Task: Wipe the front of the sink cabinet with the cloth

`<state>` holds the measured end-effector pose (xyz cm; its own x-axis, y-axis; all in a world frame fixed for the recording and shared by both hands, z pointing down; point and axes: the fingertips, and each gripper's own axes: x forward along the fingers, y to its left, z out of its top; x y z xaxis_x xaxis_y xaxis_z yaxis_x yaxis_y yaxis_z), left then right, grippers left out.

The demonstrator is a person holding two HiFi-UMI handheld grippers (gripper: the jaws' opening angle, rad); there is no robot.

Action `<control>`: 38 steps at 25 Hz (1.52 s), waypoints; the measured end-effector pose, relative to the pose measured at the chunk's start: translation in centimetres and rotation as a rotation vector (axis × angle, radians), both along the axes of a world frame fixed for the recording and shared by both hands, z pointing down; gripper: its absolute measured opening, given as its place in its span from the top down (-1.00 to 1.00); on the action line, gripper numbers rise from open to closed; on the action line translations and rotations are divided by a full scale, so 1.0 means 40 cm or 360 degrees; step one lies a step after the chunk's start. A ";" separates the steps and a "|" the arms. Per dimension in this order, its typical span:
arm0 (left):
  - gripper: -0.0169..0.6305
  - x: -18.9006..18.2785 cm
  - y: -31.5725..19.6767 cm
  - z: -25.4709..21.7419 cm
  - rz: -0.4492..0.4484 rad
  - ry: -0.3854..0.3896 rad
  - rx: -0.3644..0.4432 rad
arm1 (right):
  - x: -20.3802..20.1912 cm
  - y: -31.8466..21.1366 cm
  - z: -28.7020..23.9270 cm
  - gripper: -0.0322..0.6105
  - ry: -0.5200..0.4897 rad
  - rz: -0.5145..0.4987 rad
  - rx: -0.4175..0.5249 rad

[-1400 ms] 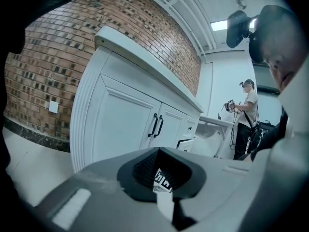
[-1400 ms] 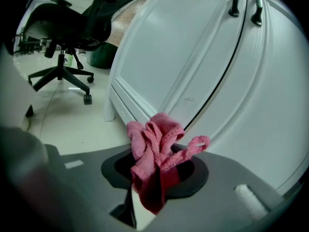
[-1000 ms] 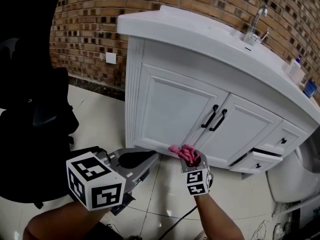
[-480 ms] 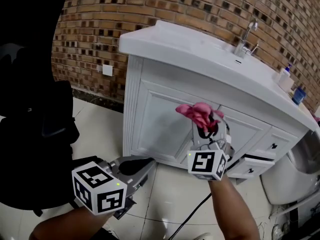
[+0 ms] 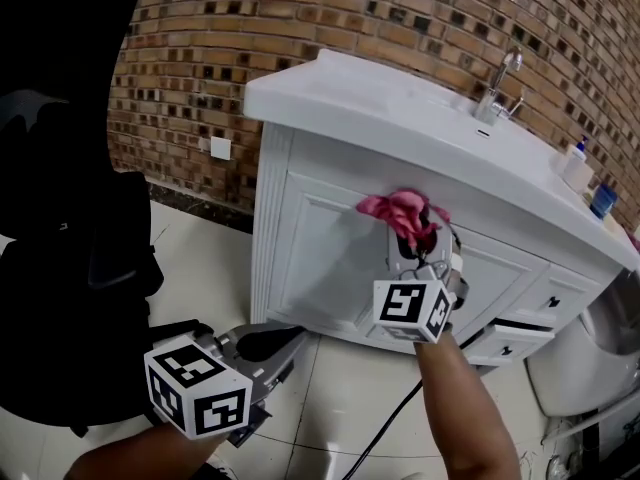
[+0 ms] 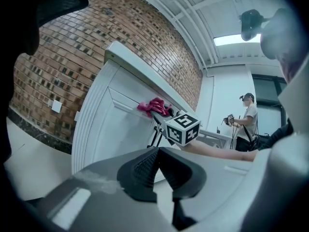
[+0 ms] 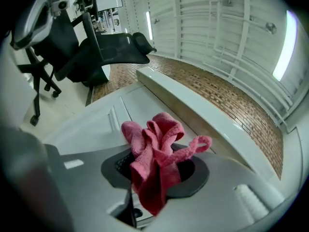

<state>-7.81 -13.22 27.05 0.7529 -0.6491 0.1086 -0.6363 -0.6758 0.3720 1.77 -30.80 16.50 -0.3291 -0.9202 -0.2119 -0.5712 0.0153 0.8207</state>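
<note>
Risen since a second ago: right gripper (image 5: 414, 240), from the door's bottom edge to its top rail. Jaws clamped on pink cloth (image 5: 398, 211), bunched against sink cabinet (image 5: 310, 268) front. Left gripper (image 5: 272, 346), at 7 o'clock: jaws together, empty. I judge wiping under way; next, a pressed sweep across the panel.

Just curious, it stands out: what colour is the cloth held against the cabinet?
Pink. The cloth shows best in the right gripper view.
</note>
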 end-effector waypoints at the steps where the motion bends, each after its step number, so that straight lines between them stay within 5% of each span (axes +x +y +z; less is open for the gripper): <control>1: 0.93 -0.001 -0.002 0.000 0.0000 0.0000 -0.0003 | -0.005 -0.001 0.003 0.47 0.0009 0.0001 0.0016; 38: 0.93 -0.008 -0.016 0.012 -0.0017 -0.0005 -0.0037 | 0.003 -0.031 0.437 0.47 -0.0001 0.0006 -0.0354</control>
